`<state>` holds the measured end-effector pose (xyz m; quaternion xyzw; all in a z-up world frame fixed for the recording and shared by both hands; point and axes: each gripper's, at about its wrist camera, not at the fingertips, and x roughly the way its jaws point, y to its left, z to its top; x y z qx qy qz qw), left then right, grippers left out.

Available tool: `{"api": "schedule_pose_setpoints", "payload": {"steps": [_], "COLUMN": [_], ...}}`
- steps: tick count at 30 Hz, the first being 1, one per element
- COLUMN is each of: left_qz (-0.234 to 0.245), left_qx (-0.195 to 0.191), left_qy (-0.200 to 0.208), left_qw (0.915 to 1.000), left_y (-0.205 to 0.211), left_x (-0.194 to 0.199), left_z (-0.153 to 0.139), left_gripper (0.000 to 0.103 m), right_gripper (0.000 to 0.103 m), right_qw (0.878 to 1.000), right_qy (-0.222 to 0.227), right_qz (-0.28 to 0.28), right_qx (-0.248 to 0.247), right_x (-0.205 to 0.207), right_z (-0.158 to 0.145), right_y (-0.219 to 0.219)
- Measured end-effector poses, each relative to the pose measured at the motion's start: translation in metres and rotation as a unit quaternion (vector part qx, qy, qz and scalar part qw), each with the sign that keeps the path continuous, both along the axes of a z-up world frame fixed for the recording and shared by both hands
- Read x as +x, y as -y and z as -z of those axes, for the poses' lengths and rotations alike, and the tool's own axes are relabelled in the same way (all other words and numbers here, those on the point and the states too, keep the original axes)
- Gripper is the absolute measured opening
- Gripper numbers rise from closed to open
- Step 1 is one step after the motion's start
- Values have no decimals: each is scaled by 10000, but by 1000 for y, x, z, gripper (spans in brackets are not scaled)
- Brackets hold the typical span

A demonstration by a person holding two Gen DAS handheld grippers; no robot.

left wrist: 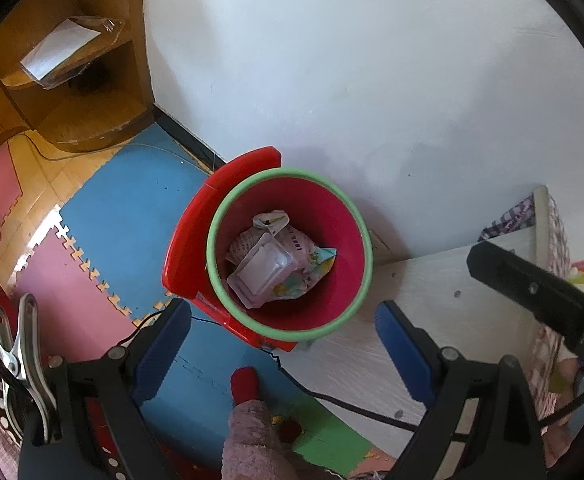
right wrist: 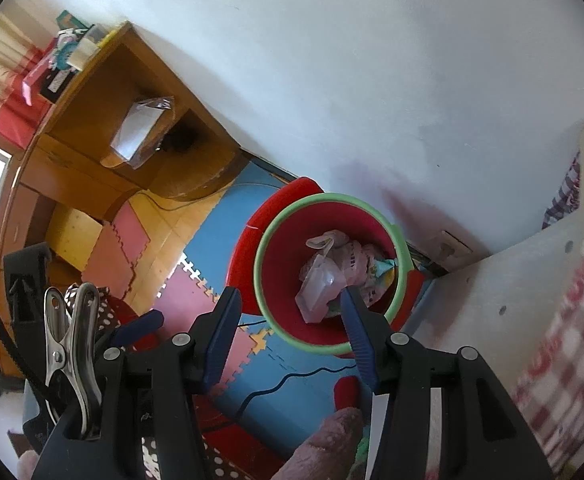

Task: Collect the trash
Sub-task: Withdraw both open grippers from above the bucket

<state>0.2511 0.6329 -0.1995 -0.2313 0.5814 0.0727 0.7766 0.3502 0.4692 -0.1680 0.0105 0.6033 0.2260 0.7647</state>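
A red bin with a green rim [left wrist: 216, 216] stands on the floor against the white wall; it also shows in the right wrist view [right wrist: 264, 248]. Inside lie crumpled wrappers and a clear plastic box [left wrist: 262, 268], seen too in the right wrist view [right wrist: 319, 284]. My left gripper [left wrist: 282, 344] is open and empty, above the bin's near edge. My right gripper [right wrist: 288, 328] is open and empty, its right finger over the bin's rim. The right gripper's black body [left wrist: 531, 292] shows at the right of the left wrist view.
A red stool [left wrist: 196, 236] stands beside the bin. A white bed frame [left wrist: 471, 280] is at the right. A wooden shelf unit [left wrist: 72, 92] holds a plastic-wrapped packet. Coloured foam mats [left wrist: 124, 216] cover the floor. A black cable [right wrist: 292, 380] and a pink-trousered leg with a red sock [left wrist: 248, 420] lie near.
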Motion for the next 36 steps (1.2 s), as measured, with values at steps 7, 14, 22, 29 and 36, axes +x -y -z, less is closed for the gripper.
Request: {"api": "schedule_pose_setpoints", "payload": {"steps": [7, 14, 22, 29, 36], "left_qz": [-139, -386, -546, -641, -602], "left_qx": [74, 183, 402, 501, 695], "left_qy": [130, 254, 462, 583, 717], "left_qw": [9998, 9988, 9966, 9950, 9932], "left_y": [13, 22, 39, 58, 86], "left_x": [-27, -60, -99, -130, -153], "left_z": [-28, -60, -98, -125, -151], "left_gripper": [96, 96, 96, 96, 96], "right_gripper": [53, 53, 53, 53, 53], "right_qw": [9993, 9974, 9931, 9893, 9853], "right_qy": [258, 397, 548, 672, 850], "right_qz": [-150, -361, -604, -776, -832], "right_qx": [221, 479, 840, 1040, 1225], "right_x": [-31, -66, -109, -143, -171], "right_z": [-29, -58, -93, -116, -140], "right_y": [10, 23, 41, 63, 92]}}
